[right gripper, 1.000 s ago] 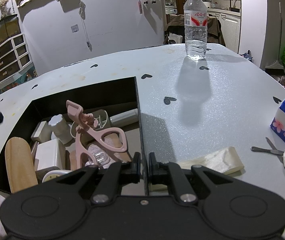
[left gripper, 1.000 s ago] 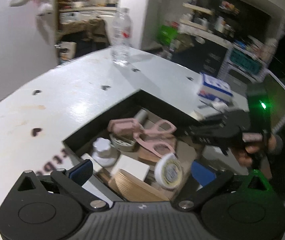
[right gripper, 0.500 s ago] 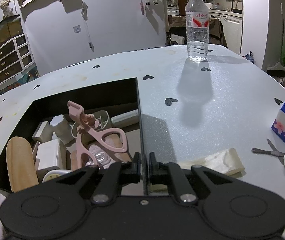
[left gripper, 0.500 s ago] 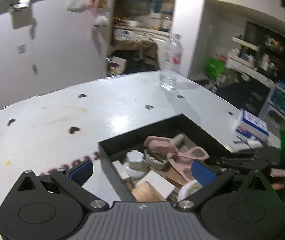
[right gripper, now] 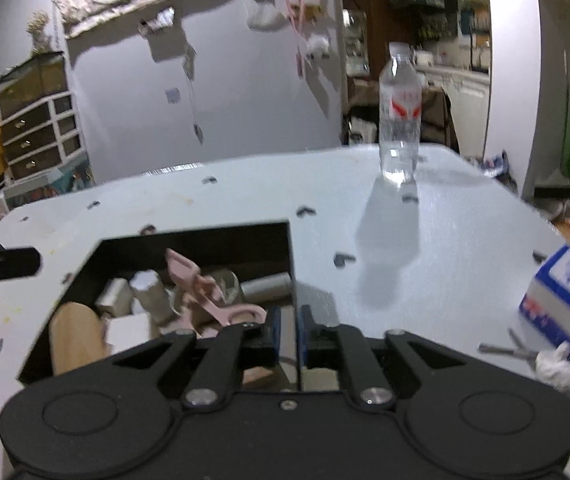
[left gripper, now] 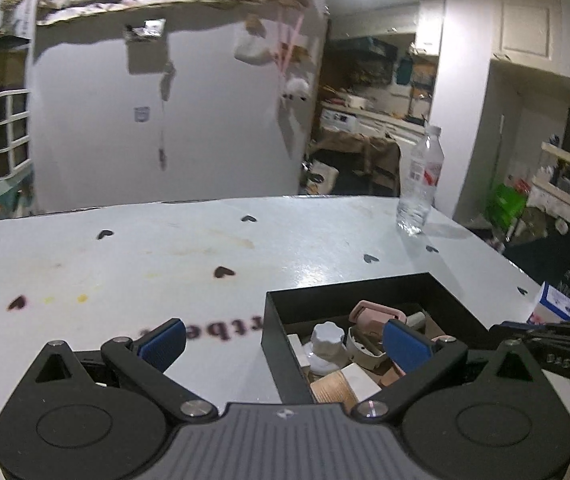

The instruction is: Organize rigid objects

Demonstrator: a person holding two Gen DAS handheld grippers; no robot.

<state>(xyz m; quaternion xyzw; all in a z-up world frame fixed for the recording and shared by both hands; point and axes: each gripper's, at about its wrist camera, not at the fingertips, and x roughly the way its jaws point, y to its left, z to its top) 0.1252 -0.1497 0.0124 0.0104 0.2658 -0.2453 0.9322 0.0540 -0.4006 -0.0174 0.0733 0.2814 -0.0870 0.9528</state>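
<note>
A black box [left gripper: 277,332] [right gripper: 291,256] sits on the white table and holds several small items: a pink eyelash curler [right gripper: 205,292] [left gripper: 373,314], a white jar [left gripper: 327,338] [right gripper: 149,290], a wooden piece [right gripper: 75,336] [left gripper: 333,388] and white blocks. My left gripper [left gripper: 285,344] is open and empty, above the box's left wall. My right gripper [right gripper: 288,328] is shut on the box's right wall. It also shows at the right edge of the left wrist view [left gripper: 541,334].
A clear water bottle [right gripper: 399,116] [left gripper: 419,184] stands at the far side of the table. A blue and white tissue box [right gripper: 565,300], small metal scissors [right gripper: 505,350] and a crumpled tissue [right gripper: 557,366] lie at the right. Drawers [right gripper: 41,136] stand behind on the left.
My left gripper has swung left and back, from over the box contents to its left wall. The right gripper stays shut on the box wall and has moved slightly.
</note>
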